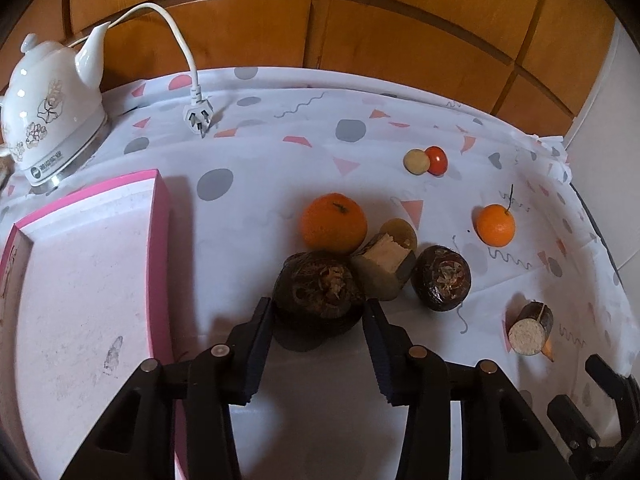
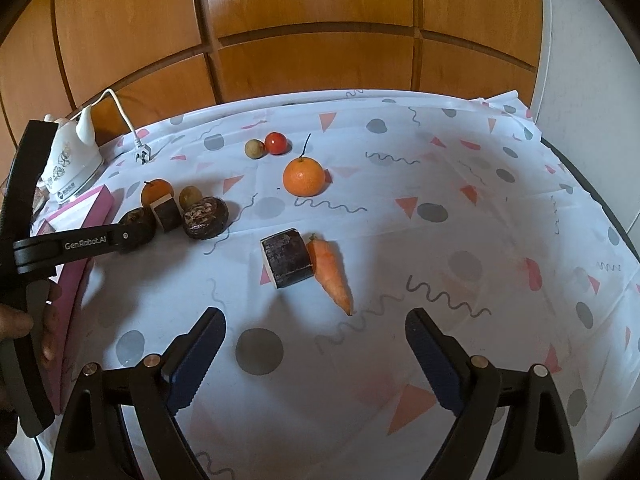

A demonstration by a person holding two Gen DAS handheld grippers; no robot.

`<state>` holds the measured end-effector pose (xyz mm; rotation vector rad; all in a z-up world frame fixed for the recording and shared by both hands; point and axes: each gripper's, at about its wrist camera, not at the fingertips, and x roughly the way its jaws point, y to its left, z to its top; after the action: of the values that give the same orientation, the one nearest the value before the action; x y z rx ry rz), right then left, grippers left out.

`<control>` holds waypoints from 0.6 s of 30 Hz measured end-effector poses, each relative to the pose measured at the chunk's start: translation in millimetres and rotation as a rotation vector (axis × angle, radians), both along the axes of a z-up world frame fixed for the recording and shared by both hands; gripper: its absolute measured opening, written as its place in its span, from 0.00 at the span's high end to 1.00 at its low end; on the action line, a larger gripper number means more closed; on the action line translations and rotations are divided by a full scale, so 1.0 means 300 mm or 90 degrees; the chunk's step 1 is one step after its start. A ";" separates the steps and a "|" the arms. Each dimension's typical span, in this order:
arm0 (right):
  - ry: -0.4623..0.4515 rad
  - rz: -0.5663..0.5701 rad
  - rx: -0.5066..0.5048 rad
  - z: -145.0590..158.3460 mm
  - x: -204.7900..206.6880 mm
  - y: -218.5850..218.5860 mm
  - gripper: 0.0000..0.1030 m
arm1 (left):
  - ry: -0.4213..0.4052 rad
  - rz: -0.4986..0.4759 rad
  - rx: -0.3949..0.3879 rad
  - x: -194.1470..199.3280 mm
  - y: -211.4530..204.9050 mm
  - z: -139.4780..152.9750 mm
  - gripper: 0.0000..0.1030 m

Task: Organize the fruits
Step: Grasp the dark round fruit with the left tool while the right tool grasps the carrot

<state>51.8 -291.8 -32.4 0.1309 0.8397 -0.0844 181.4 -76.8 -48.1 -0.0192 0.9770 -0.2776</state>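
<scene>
My left gripper (image 1: 318, 309) is shut on a dark brown round fruit (image 1: 318, 288), one pad pressing each side, on the tablecloth beside the pink box (image 1: 80, 280). Just behind it lie a large orange (image 1: 334, 222), a cut cane piece (image 1: 384, 266), a yellowish fruit (image 1: 400, 231) and a second dark fruit (image 1: 441, 278). My right gripper (image 2: 316, 320) stands open over bare cloth with nothing between its fingers. Ahead of it lie a dark cane chunk (image 2: 288, 258) and a carrot (image 2: 330, 274), then a small stemmed orange (image 2: 304, 176).
A red tomato (image 2: 276, 143) and a tan ball (image 2: 255, 148) sit near the far edge. At the back left stand a white kettle (image 1: 52, 112) and its loose plug (image 1: 198, 116). Wooden cabinet doors rise behind the table. A hand (image 2: 24, 320) holds the left gripper's handle.
</scene>
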 end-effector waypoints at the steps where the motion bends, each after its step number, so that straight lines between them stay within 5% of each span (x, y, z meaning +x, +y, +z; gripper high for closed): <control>1: 0.000 0.001 -0.001 0.000 0.001 0.000 0.10 | -0.003 0.002 0.001 -0.006 0.001 0.002 0.57; 5: -0.007 0.013 0.006 0.005 0.013 -0.004 0.19 | -0.012 0.009 -0.006 -0.040 0.014 0.015 0.58; 11: -0.003 0.035 0.040 -0.007 0.046 -0.020 0.56 | -0.022 0.009 -0.017 -0.098 0.030 0.034 0.59; 18: 0.002 0.025 0.051 -0.014 0.067 -0.068 0.69 | -0.025 0.015 -0.033 -0.153 0.058 0.051 0.59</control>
<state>71.7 -312.2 -36.5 0.1891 0.8489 -0.0139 135.5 -59.5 -32.8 -0.0731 0.9298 -0.2807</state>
